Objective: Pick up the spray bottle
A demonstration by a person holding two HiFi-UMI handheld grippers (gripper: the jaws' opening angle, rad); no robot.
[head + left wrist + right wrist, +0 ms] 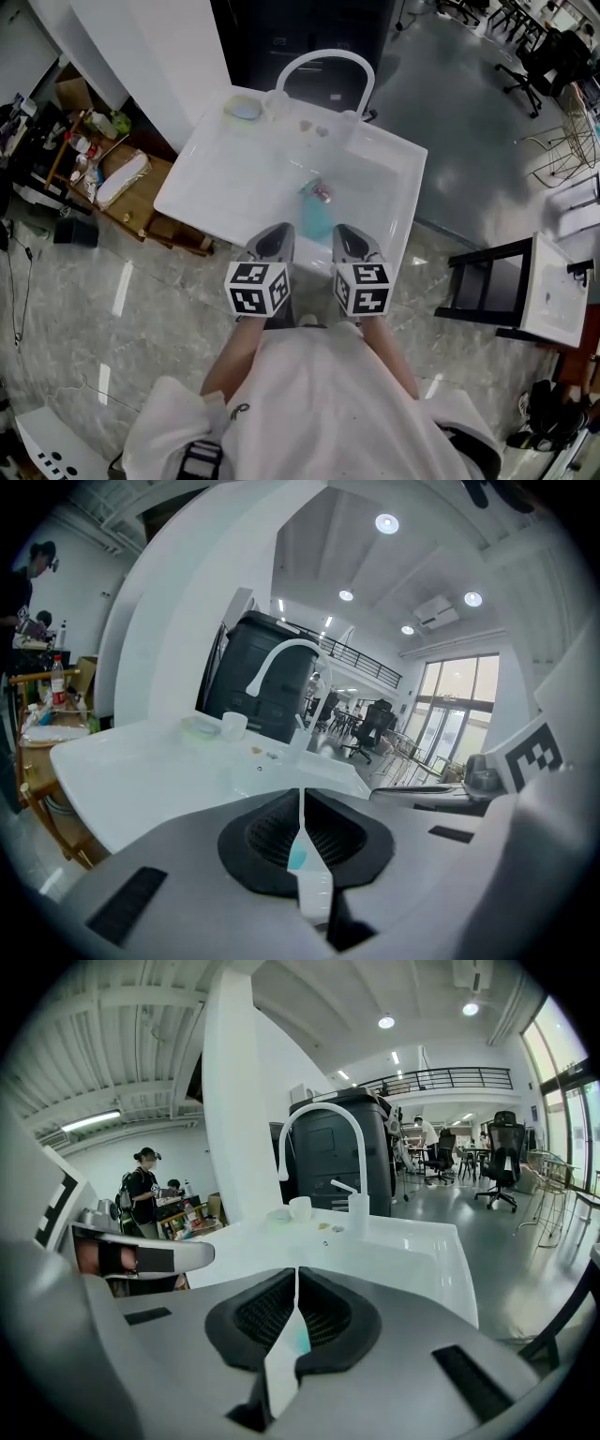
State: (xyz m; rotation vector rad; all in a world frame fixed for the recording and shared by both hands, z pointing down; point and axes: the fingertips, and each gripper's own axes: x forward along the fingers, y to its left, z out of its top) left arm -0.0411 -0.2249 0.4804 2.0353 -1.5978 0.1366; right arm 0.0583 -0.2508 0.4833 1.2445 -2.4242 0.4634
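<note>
Side by side, angled downward; left gripper and right gripper (both pressed together).

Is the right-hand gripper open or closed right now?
Shut: the right gripper has its jaws pressed together, with nothing held between them.

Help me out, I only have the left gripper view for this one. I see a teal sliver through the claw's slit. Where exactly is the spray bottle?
Observer: In the head view the teal spray bottle lies in the basin of the sink, just ahead of the left claw.
Operator: And the right claw, is it holding anything?
Observer: No. Its own view shows the right claw shut, with nothing gripped.
</note>
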